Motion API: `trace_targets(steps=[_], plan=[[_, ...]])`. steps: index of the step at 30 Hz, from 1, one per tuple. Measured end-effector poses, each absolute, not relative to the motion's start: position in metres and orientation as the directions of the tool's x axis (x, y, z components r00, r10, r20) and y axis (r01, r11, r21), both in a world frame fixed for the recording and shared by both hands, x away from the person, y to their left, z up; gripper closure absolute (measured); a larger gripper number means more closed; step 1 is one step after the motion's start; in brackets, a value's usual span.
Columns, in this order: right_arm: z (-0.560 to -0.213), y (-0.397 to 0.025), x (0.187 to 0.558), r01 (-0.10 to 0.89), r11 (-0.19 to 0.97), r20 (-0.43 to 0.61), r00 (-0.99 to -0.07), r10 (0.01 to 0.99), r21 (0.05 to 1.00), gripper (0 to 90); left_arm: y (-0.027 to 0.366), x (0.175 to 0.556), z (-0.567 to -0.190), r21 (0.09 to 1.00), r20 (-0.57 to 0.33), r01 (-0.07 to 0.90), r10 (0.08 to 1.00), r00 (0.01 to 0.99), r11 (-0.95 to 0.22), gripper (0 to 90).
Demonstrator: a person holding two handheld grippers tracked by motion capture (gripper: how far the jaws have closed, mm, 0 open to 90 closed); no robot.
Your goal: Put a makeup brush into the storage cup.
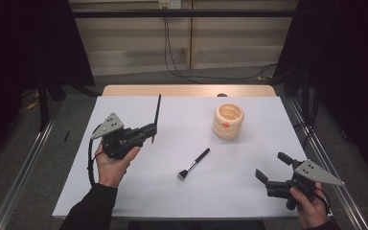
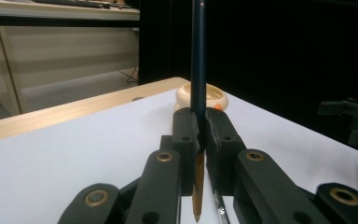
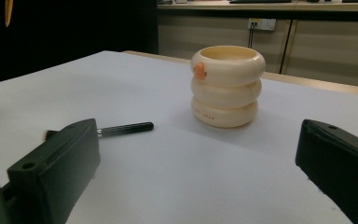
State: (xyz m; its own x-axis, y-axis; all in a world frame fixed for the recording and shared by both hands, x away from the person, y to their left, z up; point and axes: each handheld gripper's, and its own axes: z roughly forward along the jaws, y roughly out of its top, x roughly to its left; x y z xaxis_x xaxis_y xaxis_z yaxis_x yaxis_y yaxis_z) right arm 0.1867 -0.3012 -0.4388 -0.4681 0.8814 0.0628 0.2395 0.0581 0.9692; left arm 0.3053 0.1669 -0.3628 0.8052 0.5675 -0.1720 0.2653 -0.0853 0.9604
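Observation:
My left gripper is shut on a thin dark stick that stands nearly upright over the left half of the white table. In the left gripper view the stick runs up between the closed jaws of that gripper, and its wood-coloured pointed end hangs below them. A cream ribbed cup with an orange mark stands upright at the centre right. A black-handled makeup brush lies flat in the middle. My right gripper is open near the front right, facing the cup and the brush.
A wooden strip runs along the table's far edge, with a small dark object on it. Cables trail across the floor behind. Metal rails flank the table on both sides.

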Motion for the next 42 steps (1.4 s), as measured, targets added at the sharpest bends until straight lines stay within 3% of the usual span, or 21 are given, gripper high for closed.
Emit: trace_targets(steps=[39,42], plan=[[-0.439,-0.301,0.187,0.237,0.068,0.057,-0.483,0.874,0.969,0.0,0.082,0.294,-0.351,0.95,-0.134,0.23,0.388,0.912,-0.211,83.4],[-0.439,-0.301,0.187,0.236,0.059,0.062,-0.475,0.878,0.97,0.0,0.077,0.293,-0.352,0.948,-0.154,0.237,0.344,0.926,-0.213,83.4]])
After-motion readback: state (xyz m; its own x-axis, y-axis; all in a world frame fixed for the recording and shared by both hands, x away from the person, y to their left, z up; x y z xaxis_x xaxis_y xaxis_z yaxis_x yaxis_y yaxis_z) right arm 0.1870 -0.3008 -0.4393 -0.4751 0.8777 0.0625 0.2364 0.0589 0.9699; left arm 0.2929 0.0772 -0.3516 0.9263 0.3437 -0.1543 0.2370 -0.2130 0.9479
